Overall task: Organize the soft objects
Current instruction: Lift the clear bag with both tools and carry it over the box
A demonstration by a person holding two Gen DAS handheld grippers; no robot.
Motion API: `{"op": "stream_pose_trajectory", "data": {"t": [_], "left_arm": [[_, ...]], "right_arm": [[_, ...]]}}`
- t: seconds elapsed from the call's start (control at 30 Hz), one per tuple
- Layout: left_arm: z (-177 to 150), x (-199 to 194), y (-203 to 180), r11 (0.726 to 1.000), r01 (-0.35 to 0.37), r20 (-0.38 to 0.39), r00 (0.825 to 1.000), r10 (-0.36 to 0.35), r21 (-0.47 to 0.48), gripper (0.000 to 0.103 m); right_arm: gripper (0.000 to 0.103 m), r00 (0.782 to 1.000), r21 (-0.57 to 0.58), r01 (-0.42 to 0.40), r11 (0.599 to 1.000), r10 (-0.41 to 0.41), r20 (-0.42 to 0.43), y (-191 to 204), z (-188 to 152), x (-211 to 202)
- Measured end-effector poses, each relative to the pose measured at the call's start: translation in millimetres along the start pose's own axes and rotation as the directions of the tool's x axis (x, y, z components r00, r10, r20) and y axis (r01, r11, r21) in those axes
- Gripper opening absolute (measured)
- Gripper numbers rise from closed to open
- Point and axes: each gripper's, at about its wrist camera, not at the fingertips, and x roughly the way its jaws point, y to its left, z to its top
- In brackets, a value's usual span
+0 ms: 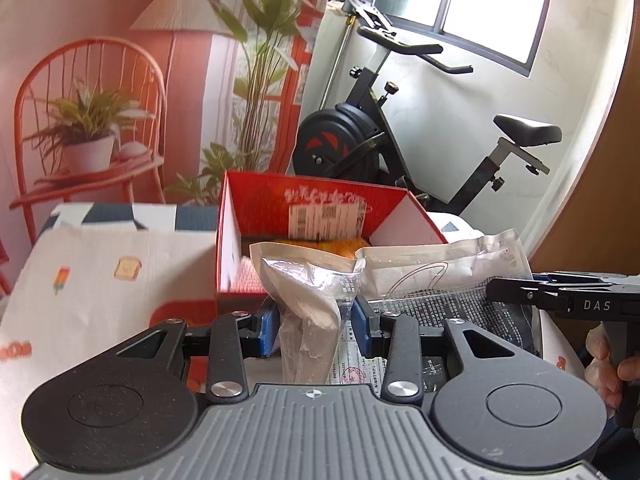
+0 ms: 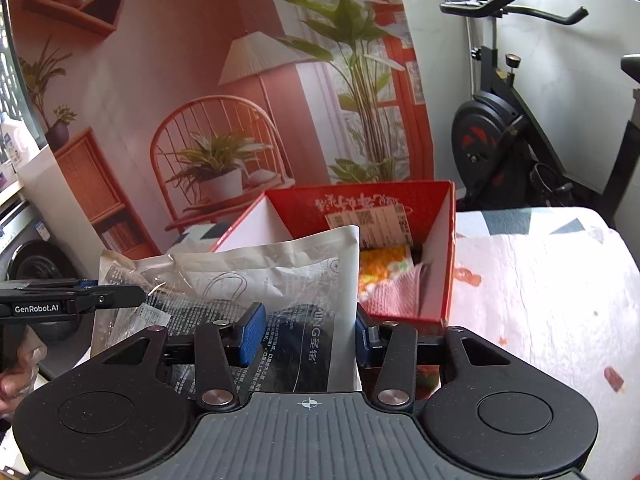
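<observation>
A flat clear plastic package (image 1: pixel 436 280) with a dark garment and printed text is held between both grippers, just in front of a red cardboard box (image 1: pixel 304 208). My left gripper (image 1: pixel 314 326) is shut on the package's crumpled left end. My right gripper (image 2: pixel 310 334) is closed on the package's right end (image 2: pixel 280 292). The red box (image 2: pixel 400 208) is open on top and holds yellow and pink soft items (image 2: pixel 388 276). The right gripper's side shows in the left wrist view (image 1: pixel 560 300), and the left gripper's side shows in the right wrist view (image 2: pixel 72 300).
The box stands on a table with a white patterned cloth (image 1: pixel 92 280), which also shows in the right wrist view (image 2: pixel 540 280). A black exercise bike (image 1: pixel 400 132) stands behind the table. A printed backdrop (image 2: pixel 200 100) with chair and plants hangs at the back.
</observation>
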Motion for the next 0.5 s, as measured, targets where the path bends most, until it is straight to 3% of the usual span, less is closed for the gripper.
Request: {"op": "stream_pose_trajectory", "data": {"t": [0.17,0.33,0.5], "left_arm": [[18,10,3,0.999,0.003,0.008,1.000,-0.003,0.035,0.040],[39,28,12,1.000,-0.001,0.012,1.000,0.001,0.001,0.040],[65,49,13,0.999,0.001,0.045,0.999,0.001,-0.039,0.040]], "right_arm": [[0.035,1.000,-0.082,-0.020,0.996,0.020,0.000,-4,23,6],[0.025,0.999,-0.232,-0.041,0.972,0.046,0.013,0,52,11],[0.021,0.995,-0.380,0.037,0.924,0.001,0.099,5,81,20]]}}
